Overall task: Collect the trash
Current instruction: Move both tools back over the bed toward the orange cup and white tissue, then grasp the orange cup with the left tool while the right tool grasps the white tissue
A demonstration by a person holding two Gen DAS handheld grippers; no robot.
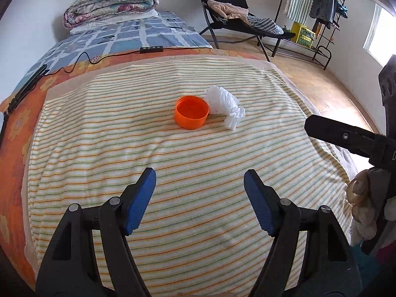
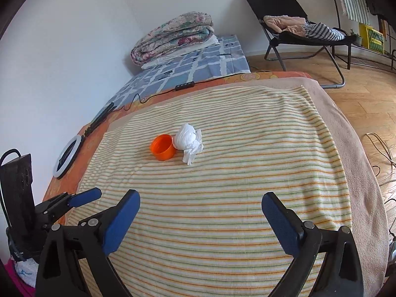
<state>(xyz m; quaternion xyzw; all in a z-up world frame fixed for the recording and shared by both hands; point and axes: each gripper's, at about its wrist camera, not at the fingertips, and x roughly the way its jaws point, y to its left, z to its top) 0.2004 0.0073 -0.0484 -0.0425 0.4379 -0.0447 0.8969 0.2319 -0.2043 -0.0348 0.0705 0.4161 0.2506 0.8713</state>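
Tissue wad [image 1: 224, 105], crumpled white, lies mid-blanket touching the orange cup [image 1: 191, 115] on its right. Both the left gripper [image 1: 199, 188] and right gripper [image 2: 200, 210] hover near, jaws spread and empty. Best to pinch the wad's loose tail from the cup-free side, so the striped blanket [image 1: 173, 173] stays unsnagged.

Both views are bright with soft, even daylight. A window [image 1: 380, 32] at the right edge of the left wrist view is blown out to white. Shadows are faint and short. Focus is sharp throughout; strong fisheye bending curves the edges, and the corners go black.
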